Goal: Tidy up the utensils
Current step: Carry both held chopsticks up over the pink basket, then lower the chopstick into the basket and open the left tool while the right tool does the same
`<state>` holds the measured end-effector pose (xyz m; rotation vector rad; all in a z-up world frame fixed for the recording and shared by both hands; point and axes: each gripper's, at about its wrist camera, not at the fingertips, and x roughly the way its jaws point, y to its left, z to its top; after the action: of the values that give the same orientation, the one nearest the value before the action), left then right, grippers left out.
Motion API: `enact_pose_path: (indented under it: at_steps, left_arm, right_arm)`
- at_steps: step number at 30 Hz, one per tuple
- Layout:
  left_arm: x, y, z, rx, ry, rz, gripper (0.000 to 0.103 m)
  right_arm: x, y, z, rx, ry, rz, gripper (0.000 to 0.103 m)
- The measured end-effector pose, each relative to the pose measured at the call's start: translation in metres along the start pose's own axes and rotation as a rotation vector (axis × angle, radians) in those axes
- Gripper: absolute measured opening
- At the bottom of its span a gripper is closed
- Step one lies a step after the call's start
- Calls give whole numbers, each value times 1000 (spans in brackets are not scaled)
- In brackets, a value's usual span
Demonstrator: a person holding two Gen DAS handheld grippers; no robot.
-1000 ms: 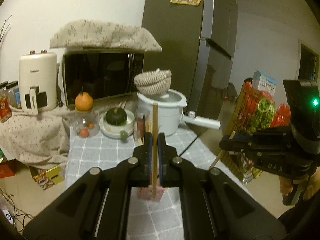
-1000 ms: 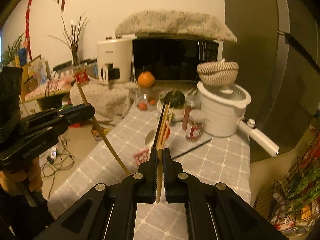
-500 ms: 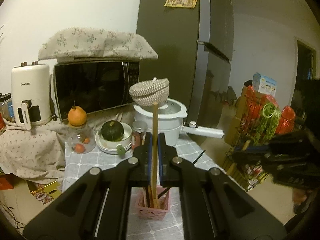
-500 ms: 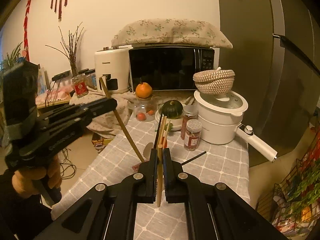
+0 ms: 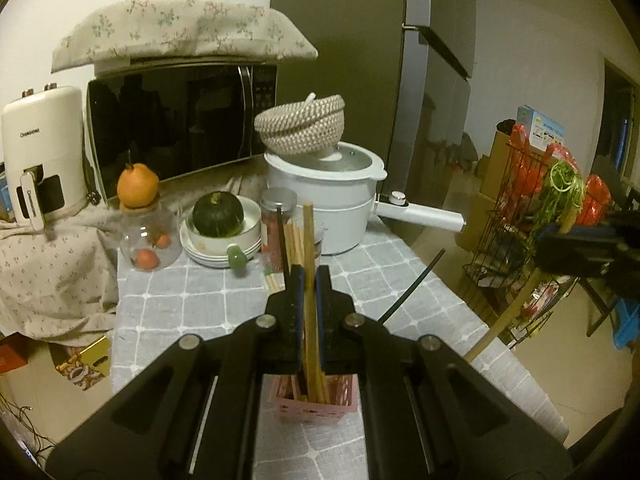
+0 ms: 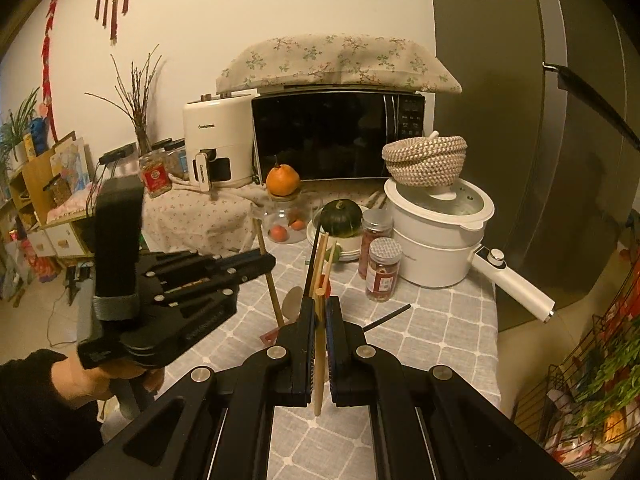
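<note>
left gripper (image 5: 308, 280) lowered — chopstick (image 5: 309, 264) over pink basket (image 5: 312, 406)

From here I can make out little lettering. The white air fryer (image 6: 218, 140) carries a small dark brand word across its front, and the same word runs vertically down its handle (image 6: 202, 171), but the letters are too soft for me to spell with confidence; it shows again on the appliance's front in the left wrist view. The microwave's control panel (image 6: 410, 118) has rows of pale button legends, too small to read. A jar with a red label (image 6: 154, 176) shows gold characters I cannot decipher. The blue box (image 5: 540, 128) on the carton beyond the tabletop bears print and pictures, illegible. The spice jar's label (image 6: 380, 280) is unreadable too.
</note>
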<state>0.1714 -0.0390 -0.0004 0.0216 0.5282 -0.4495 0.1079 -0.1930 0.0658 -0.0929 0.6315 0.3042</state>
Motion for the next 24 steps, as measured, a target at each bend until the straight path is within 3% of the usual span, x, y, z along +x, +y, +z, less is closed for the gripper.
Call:
enact_pose_path:
  at_steps: [10,12,16,20,24]
  left_arm:
    - [5,6,-2,-26,42,-7,7]
    - [0,7,-2,-28,49,3,13]
    - [-12,10,-9,-41,80,20,35]
    - [-20,14,-24,-36,154,39,51]
    - [-25,26,-44,-117,207,26,67]
  right_arm:
    - [-1,0,2,4,-8,0,5]
    - [-2,0,4,7,-15,-1,5]
    - [-7,-2,10,16,-37,-3,5]
    - [-13,0,23,24,-68,-2,5]
    - [-18,7,38,20,-108,3,5]
